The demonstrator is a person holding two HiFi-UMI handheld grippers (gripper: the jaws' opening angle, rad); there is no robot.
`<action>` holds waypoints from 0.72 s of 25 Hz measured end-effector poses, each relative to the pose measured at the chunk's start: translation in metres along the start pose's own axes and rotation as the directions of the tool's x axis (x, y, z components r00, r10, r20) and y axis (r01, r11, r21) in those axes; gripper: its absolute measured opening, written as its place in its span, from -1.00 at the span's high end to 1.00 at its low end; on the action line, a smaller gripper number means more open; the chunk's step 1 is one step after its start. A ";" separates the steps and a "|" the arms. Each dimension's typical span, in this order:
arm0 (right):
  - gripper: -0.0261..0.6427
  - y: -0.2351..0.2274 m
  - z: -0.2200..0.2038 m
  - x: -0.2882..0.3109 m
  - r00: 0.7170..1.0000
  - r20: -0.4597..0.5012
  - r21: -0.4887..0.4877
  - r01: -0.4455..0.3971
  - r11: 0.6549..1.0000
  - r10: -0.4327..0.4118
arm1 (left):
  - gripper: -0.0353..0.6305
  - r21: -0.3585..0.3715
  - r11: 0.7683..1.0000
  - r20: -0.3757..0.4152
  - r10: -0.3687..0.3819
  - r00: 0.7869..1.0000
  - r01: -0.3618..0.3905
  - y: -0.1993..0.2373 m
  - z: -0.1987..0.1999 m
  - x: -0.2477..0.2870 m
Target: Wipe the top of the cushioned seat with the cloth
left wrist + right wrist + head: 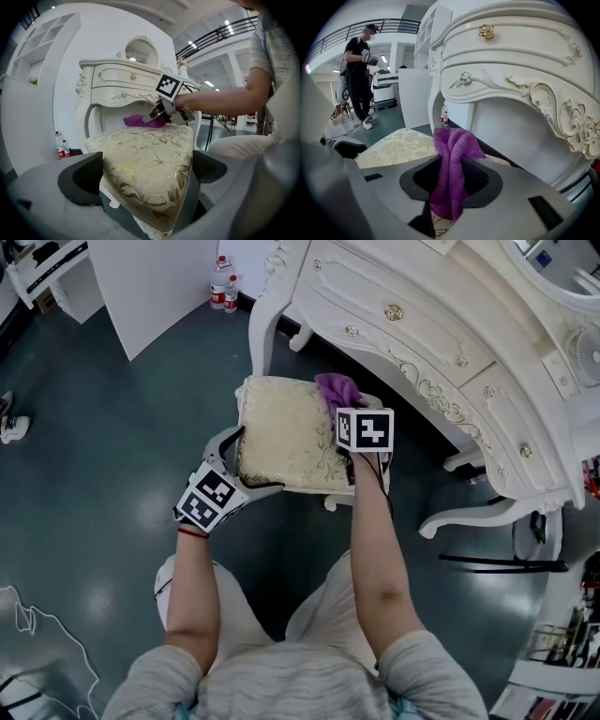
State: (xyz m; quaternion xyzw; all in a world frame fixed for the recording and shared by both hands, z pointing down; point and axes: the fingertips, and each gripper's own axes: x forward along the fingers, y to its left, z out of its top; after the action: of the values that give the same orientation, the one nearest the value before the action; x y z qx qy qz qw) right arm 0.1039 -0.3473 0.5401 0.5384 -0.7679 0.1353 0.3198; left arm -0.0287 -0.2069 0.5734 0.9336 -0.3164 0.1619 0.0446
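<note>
Left gripper: we have its fingers spread wide and closed on the near left corner of the cushioned seat. The cushion fills the gap from pad to pad.
Why held there: we judge this is a brace, so the light stool does not slide or turn under the wiping hand.
Right gripper: its fingers are pinched together on the cloth, which is bunched between them with a fold standing above and a tail hanging below.
Where the cloth is: at the far right corner of the seat top, the side nearest the white dressing table. In the left gripper view it lies on the cushion there.
Why that corner: starting at a far corner would let us draw strokes back toward ourselves and cover the whole top.
Progress: most of the gold-patterned top lies bare, and we cannot tell from it how much has been wiped.
Next move, as we judge it: keep the cloth pressed flat rather than bunched, and sweep toward the braced corner without bumping the left gripper.
Surroundings: two bottles stand on the floor by a table leg, well apart from the seat.
</note>
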 end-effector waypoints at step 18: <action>0.56 0.068 0.022 0.013 0.997 0.011 -0.043 -0.073 0.996 0.073 | -0.88 -0.022 1.000 0.029 -0.010 1.000 0.011 0.001 0.002 -0.001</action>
State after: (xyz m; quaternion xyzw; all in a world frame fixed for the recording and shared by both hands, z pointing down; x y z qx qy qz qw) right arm 0.0317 -0.3433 0.5407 0.5038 -0.7917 0.1271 0.3214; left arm -0.0301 -0.2076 0.5710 0.9370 -0.3140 0.1444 0.0511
